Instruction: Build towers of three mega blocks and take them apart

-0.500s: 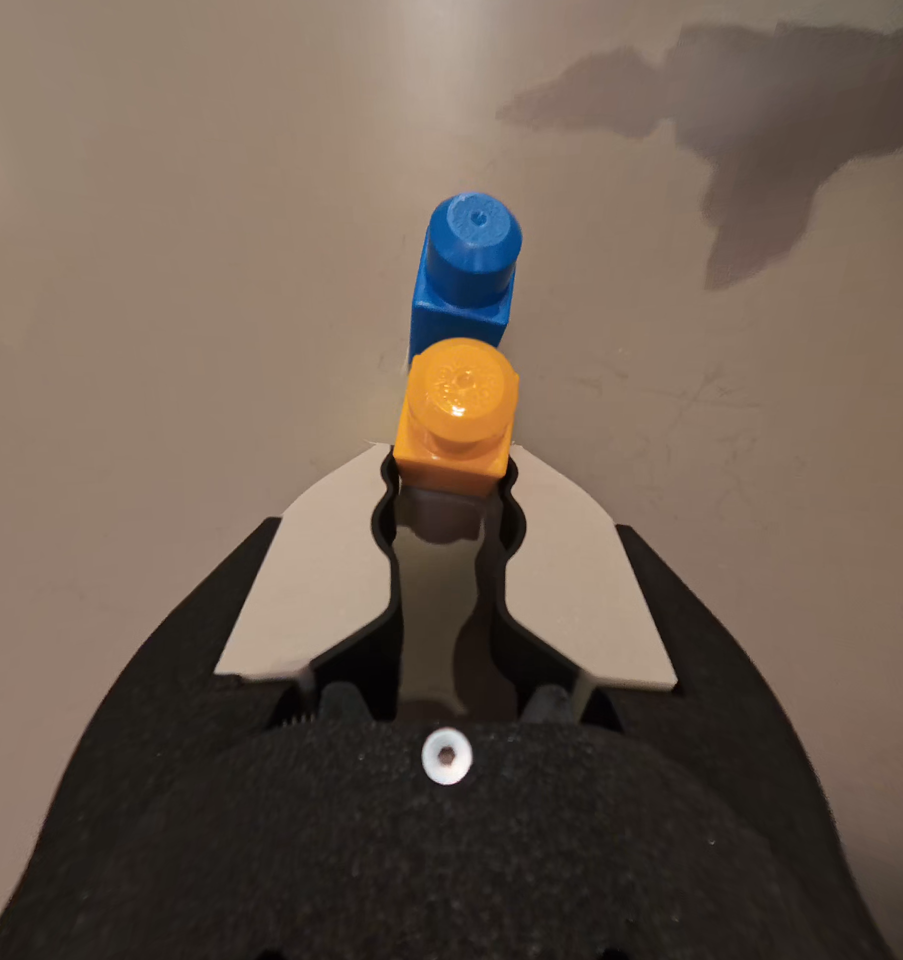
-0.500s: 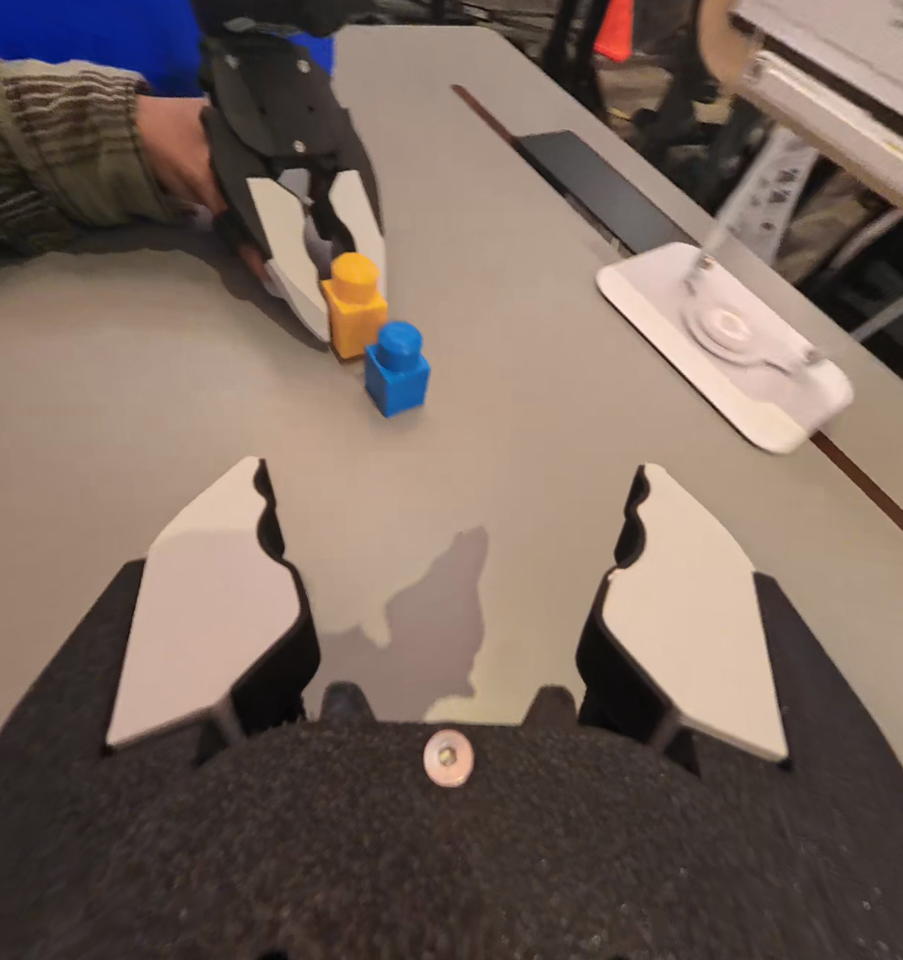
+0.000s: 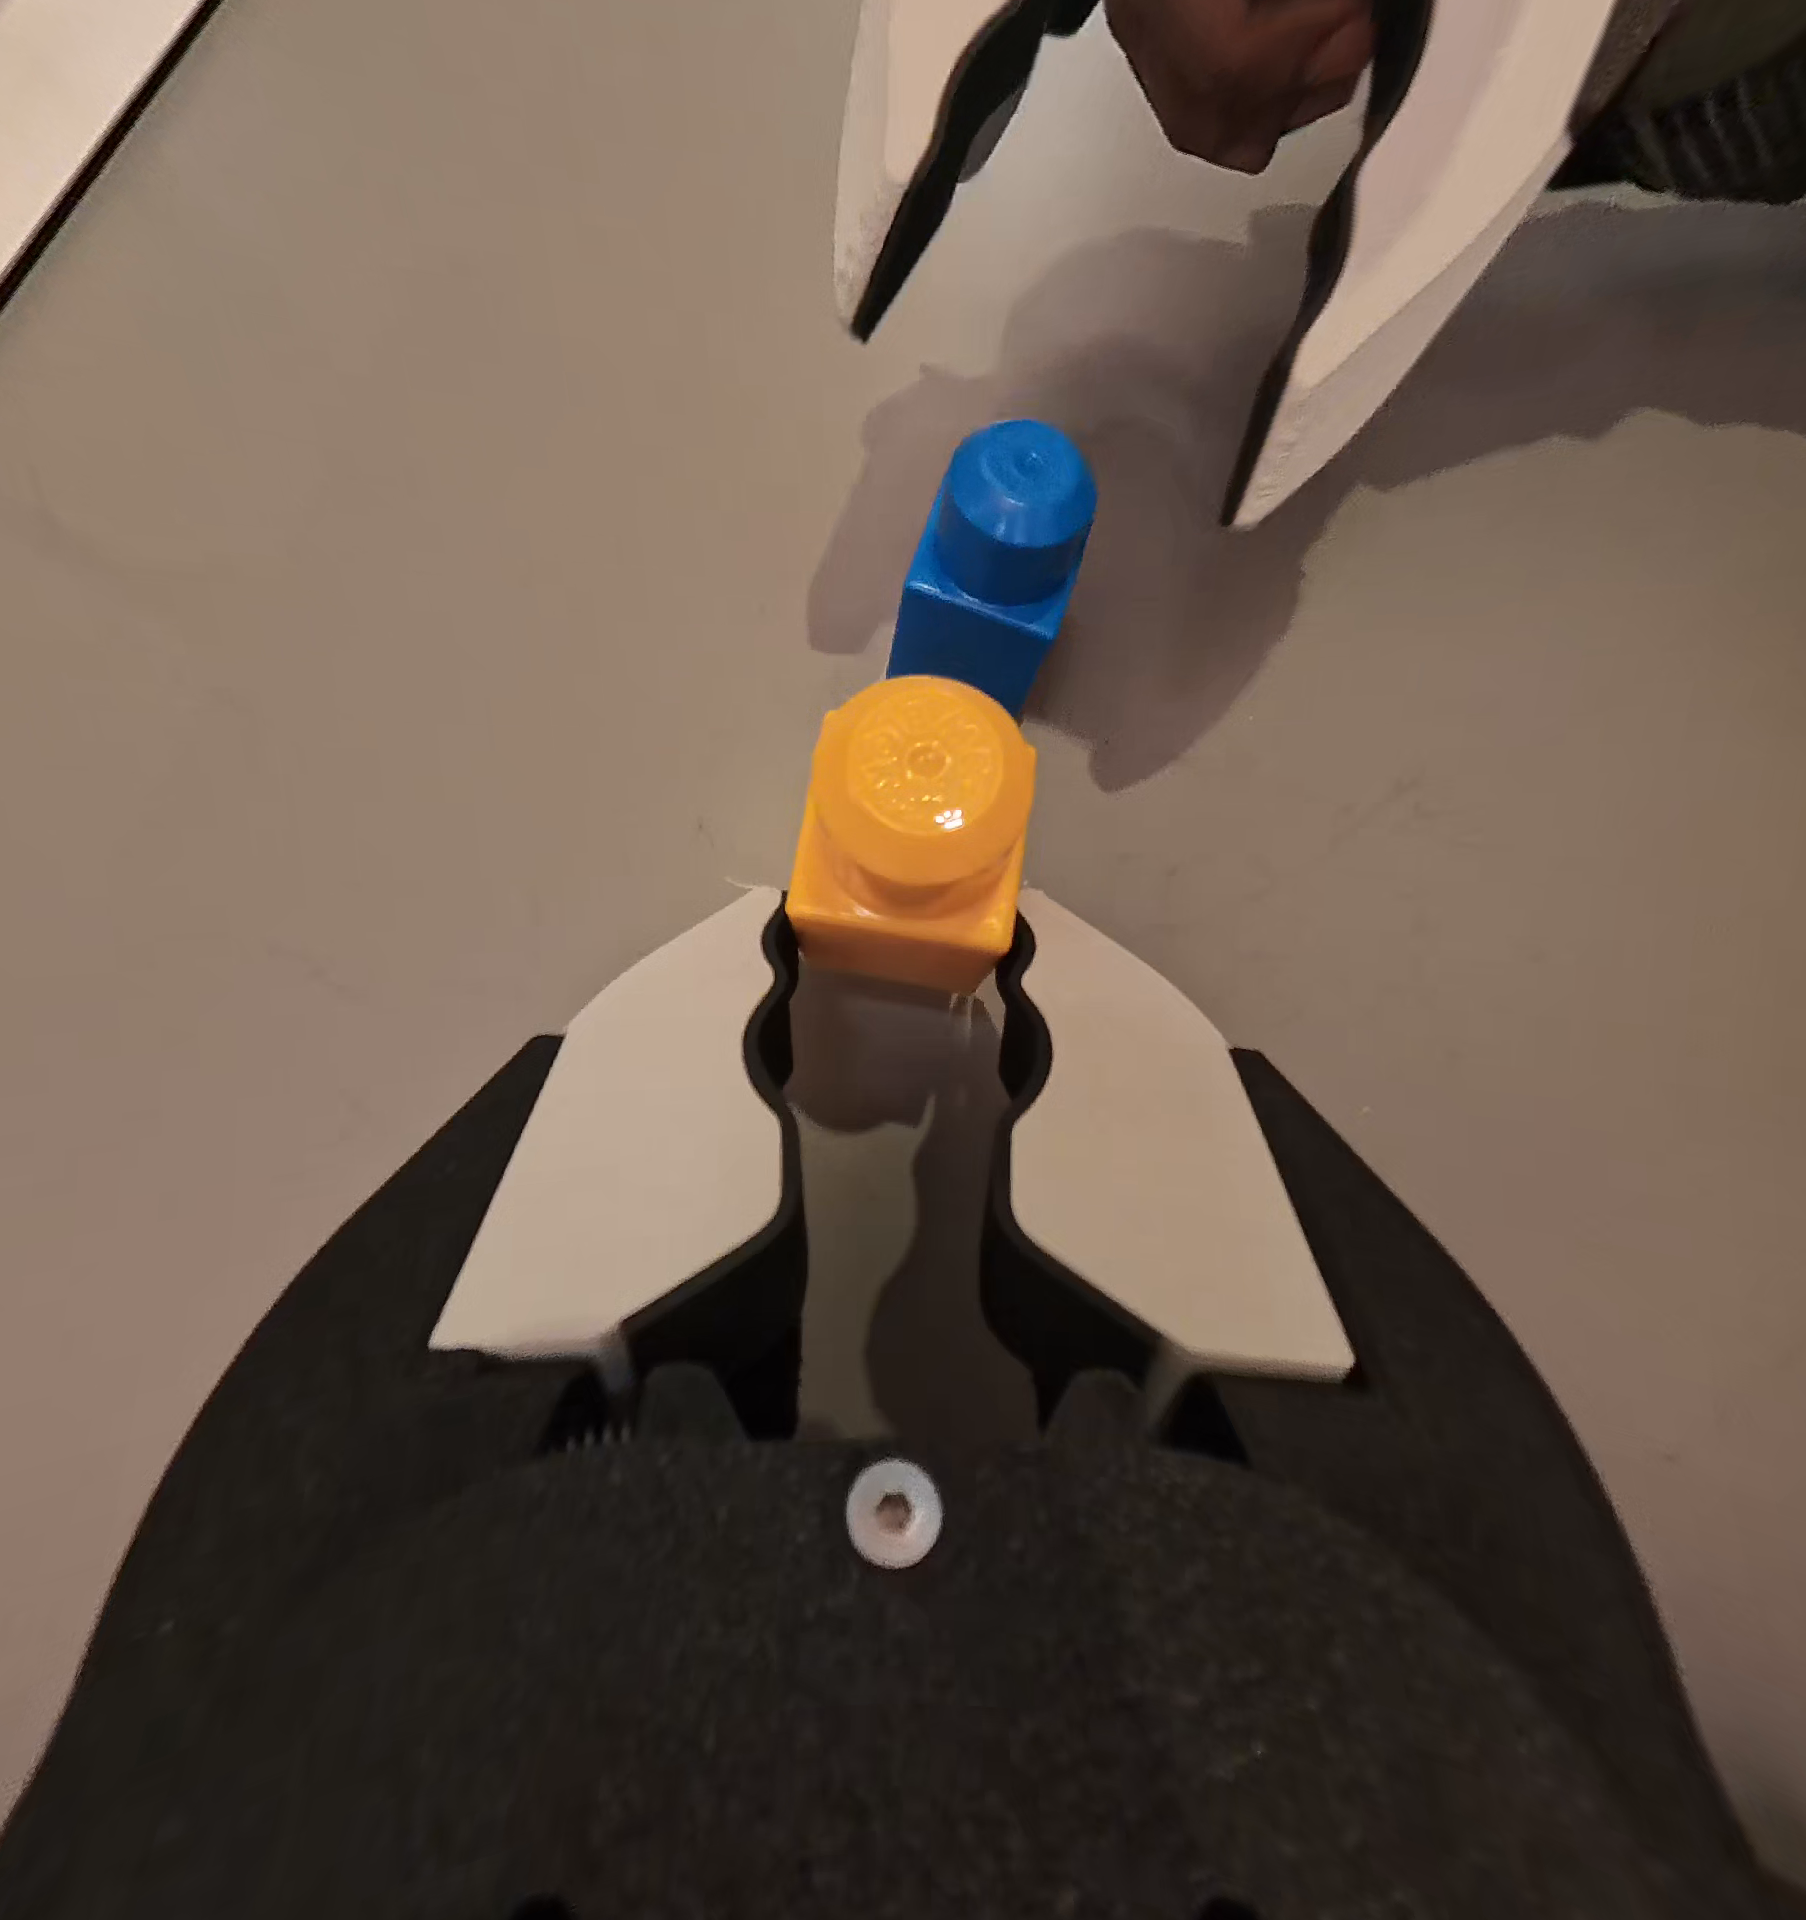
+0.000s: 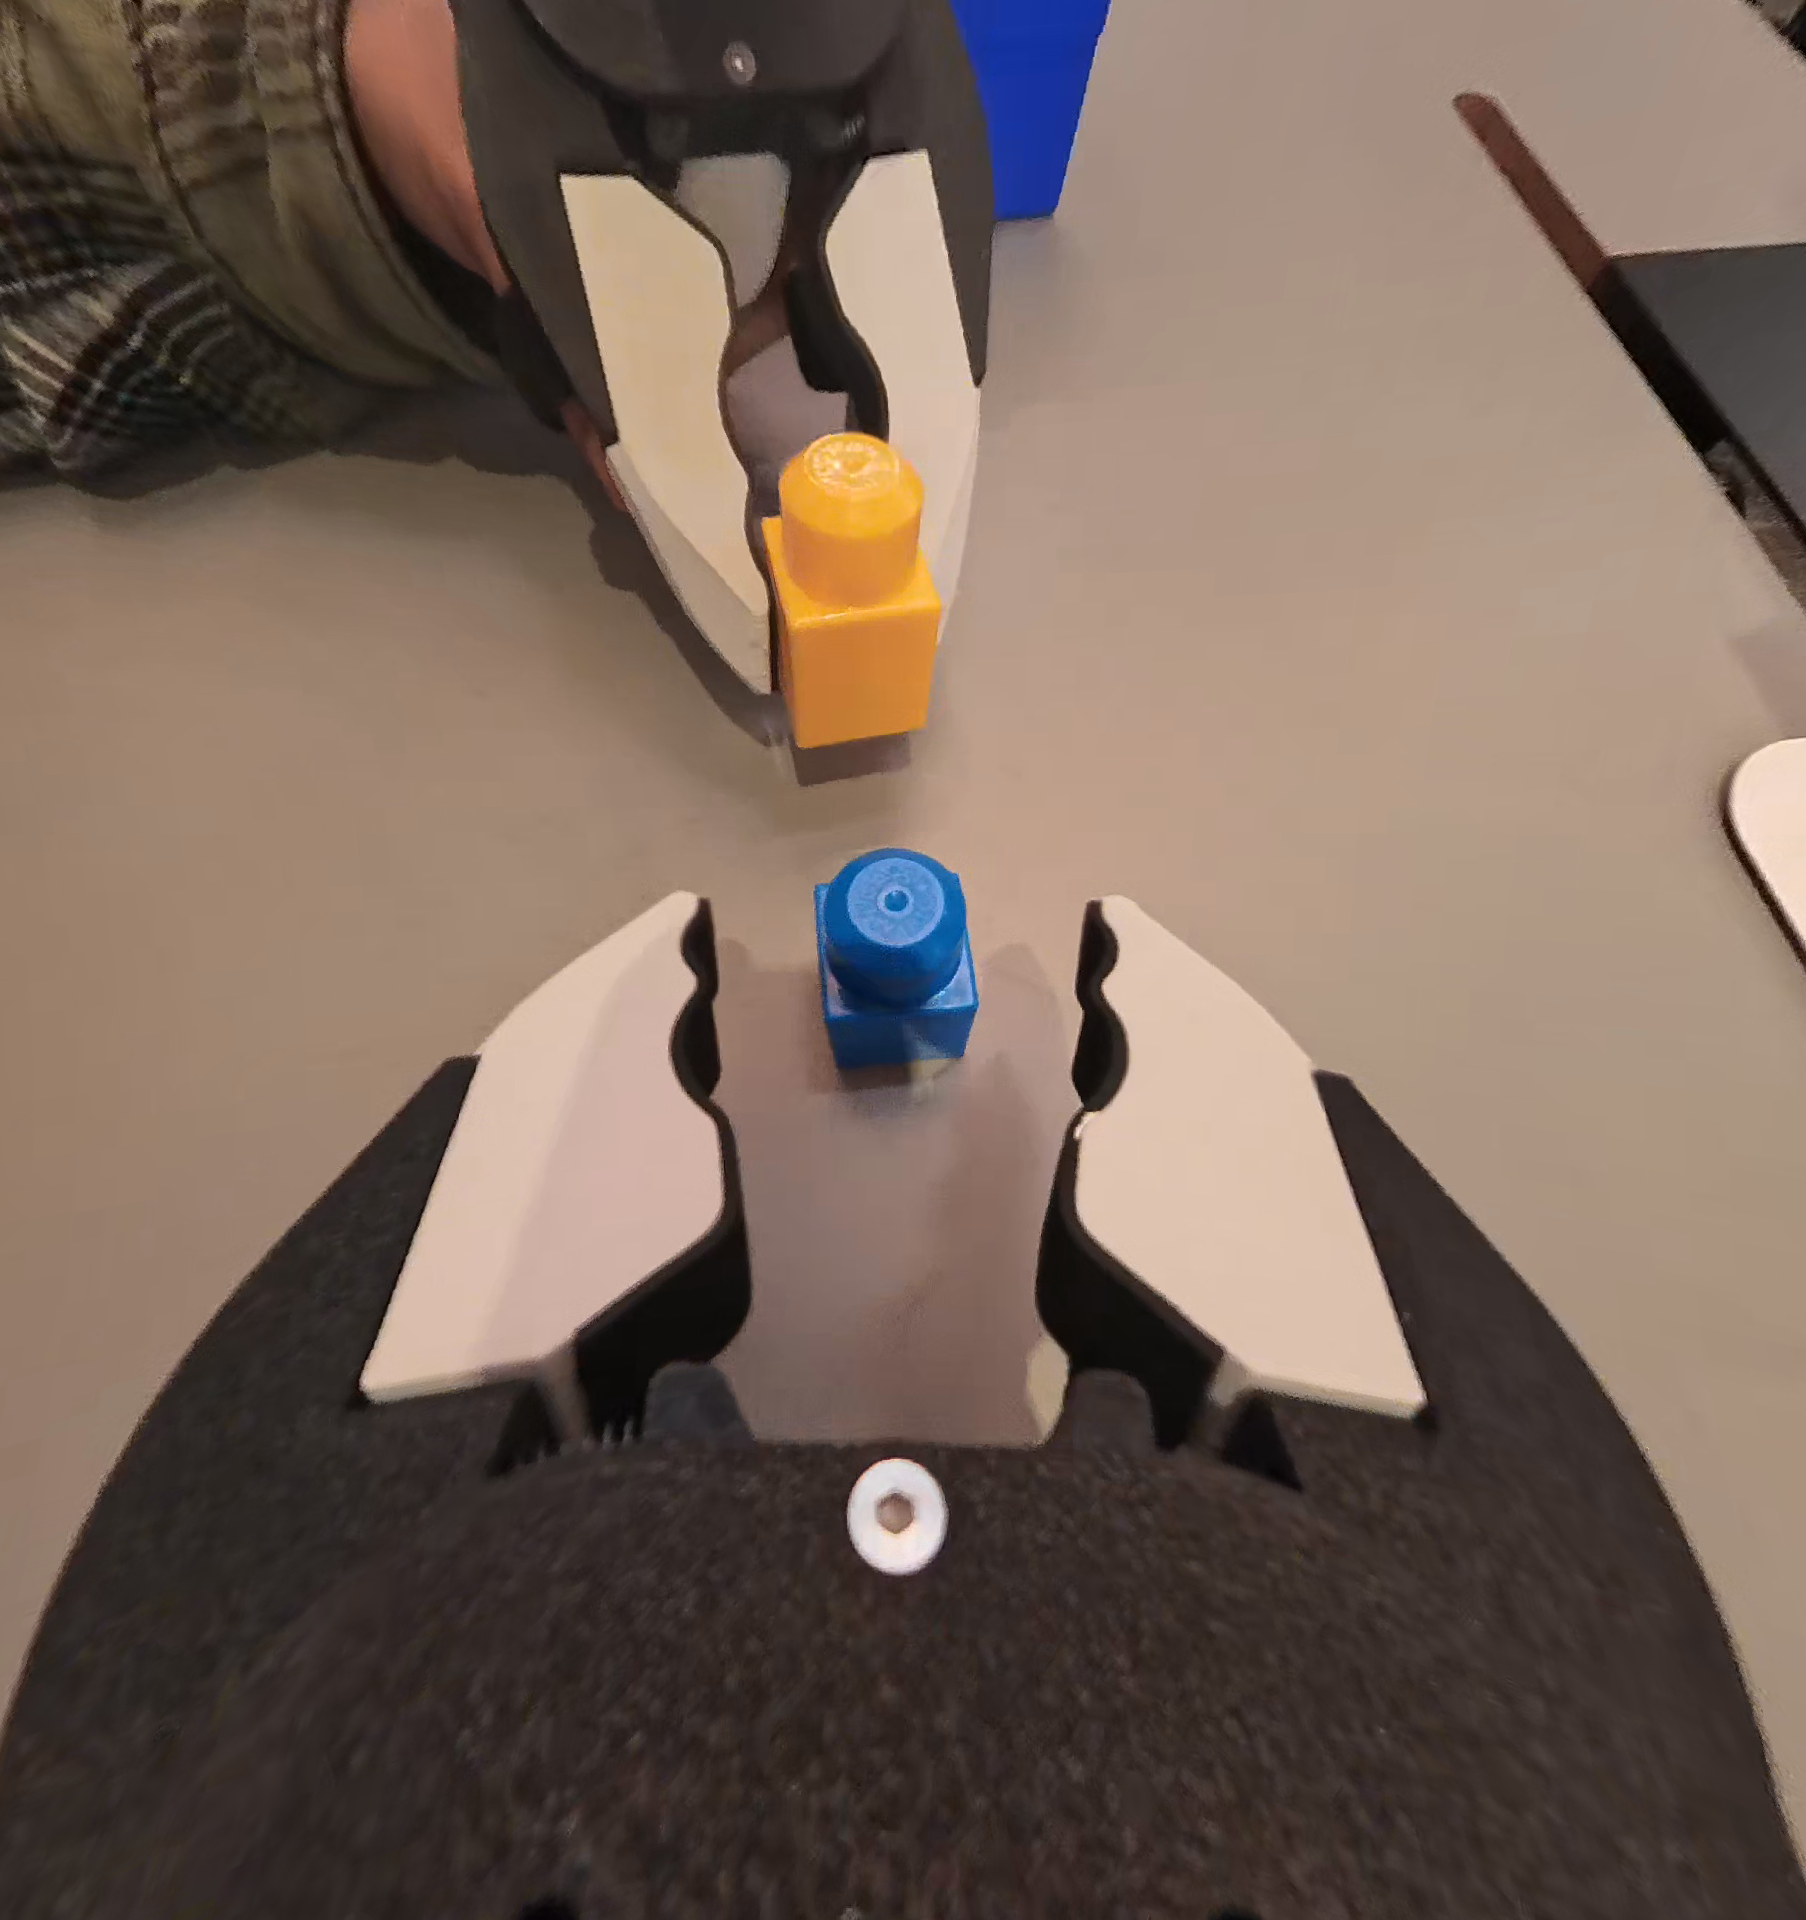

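Note:
An orange block (image 3: 907,844) stands upright on the grey table, held between the fingertips of my left gripper (image 3: 903,914), which is shut on it. It also shows in the right wrist view (image 4: 855,603), with the left gripper (image 4: 857,623) around it. A blue block (image 3: 994,566) stands upright on the table just beyond the orange one, close to it. In the right wrist view the blue block (image 4: 894,961) sits between the open fingertips of my right gripper (image 4: 894,925), not touched. The right gripper (image 3: 1044,426) shows open at the top of the left wrist view.
A white tray (image 4: 1803,862) lies at the right edge of the table. A dark flat panel (image 4: 1751,332) sits at the far right. A blue container (image 4: 1034,104) stands behind the left gripper. A person's sleeve (image 4: 151,260) rests on the table at left. Across from one pair of fingers to the other is roughly 8 centimeters. The dark flat panel (image 4: 1751,332) lies around 35 centimeters away from my left fingertips.
My right gripper has moved forward to the blue block, so its open fingers now flank it, and its jaws have narrowed somewhat. The left gripper still holds the orange block in place.

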Available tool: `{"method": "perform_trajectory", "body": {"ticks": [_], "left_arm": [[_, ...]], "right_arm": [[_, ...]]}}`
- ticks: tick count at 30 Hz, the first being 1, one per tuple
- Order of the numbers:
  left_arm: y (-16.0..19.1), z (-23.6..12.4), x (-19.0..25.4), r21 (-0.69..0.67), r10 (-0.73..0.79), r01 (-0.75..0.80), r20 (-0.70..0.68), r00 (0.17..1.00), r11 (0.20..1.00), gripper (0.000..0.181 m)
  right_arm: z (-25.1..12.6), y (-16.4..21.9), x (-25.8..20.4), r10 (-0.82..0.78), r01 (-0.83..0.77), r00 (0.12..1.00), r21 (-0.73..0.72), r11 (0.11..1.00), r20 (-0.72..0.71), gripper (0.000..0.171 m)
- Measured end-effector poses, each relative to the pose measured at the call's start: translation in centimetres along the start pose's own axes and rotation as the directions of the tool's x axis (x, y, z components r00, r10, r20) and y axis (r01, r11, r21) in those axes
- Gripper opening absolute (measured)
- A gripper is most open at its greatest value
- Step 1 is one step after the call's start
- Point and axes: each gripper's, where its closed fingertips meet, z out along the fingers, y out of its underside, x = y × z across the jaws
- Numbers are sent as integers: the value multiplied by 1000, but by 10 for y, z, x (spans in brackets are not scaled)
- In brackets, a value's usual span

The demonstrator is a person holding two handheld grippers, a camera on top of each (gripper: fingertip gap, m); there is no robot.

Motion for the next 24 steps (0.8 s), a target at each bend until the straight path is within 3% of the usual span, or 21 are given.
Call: {"method": "perform_trajectory", "body": {"ticks": [6, 8, 12, 16, 20, 24], "left_arm": [[3, 1, -1, -13, -12, 12, -2, 1000, 1000, 36], [3, 1, 0, -15, -16, 16, -5, 1000, 1000, 36], [0, 3, 4, -14, -19, 18, -24, 1000, 1000, 36], [-17, 10, 14, -23, -8, 6, -59, 998, 1000, 36], [-37, 25, 25, -63, 20, -26, -84, 996, 998, 36], [-58, 41, 36, -99, 53, -64, -109, 993, 993, 36]], "right_arm": [[14, 8, 1, -15, 17, 999, -51, 999, 48, 54], [17, 10, 0, -10, 15, 997, -56, 998, 72, 29], [11, 7, 0, -5, 8, 996, -30, 1000, 88, 29], [-28, -28, -1, -8, 1, 995, 62, 998, 100, 28], [-62, -58, -7, -54, 49, 993, 52, 997, 107, 28], [-74, -68, -6, -83, 83, 993, 1, 997, 89, 28]]}}
